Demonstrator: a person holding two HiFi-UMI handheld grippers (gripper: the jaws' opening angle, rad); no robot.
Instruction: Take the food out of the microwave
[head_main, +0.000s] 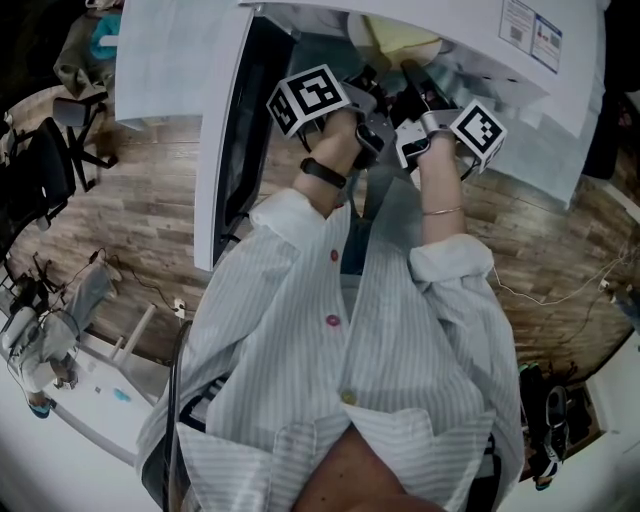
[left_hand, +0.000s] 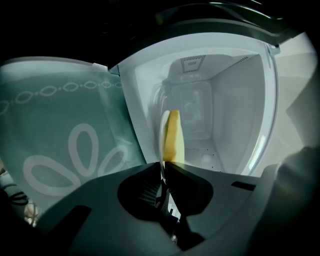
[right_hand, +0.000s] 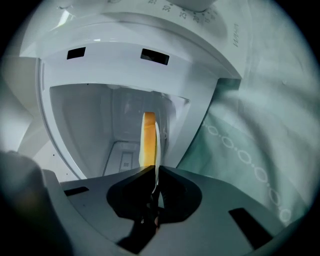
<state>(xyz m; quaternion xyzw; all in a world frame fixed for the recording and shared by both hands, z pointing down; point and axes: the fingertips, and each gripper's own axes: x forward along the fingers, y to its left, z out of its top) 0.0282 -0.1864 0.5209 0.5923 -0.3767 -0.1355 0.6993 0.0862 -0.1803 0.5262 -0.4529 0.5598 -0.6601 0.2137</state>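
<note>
A white plate (head_main: 375, 38) with yellow food (head_main: 402, 38) is at the mouth of the open white microwave (head_main: 520, 60). Both grippers hold it from the front. In the left gripper view the plate's rim (left_hand: 162, 131) stands edge-on with the yellow food (left_hand: 173, 134) beside it, and my left gripper (left_hand: 163, 167) is shut on that rim. In the right gripper view my right gripper (right_hand: 155, 171) pinches the rim (right_hand: 157, 142) next to the food (right_hand: 148, 139). In the head view the left gripper (head_main: 368, 82) and right gripper (head_main: 412, 84) sit close together under the plate.
The microwave door (head_main: 225, 130) swings open to the left. The white cavity (left_hand: 215, 110) lies behind the plate. A teal patterned cloth (right_hand: 250, 145) hangs beside the microwave. Wooden floor (head_main: 130, 210), a chair (head_main: 45, 165) and cables lie around the person.
</note>
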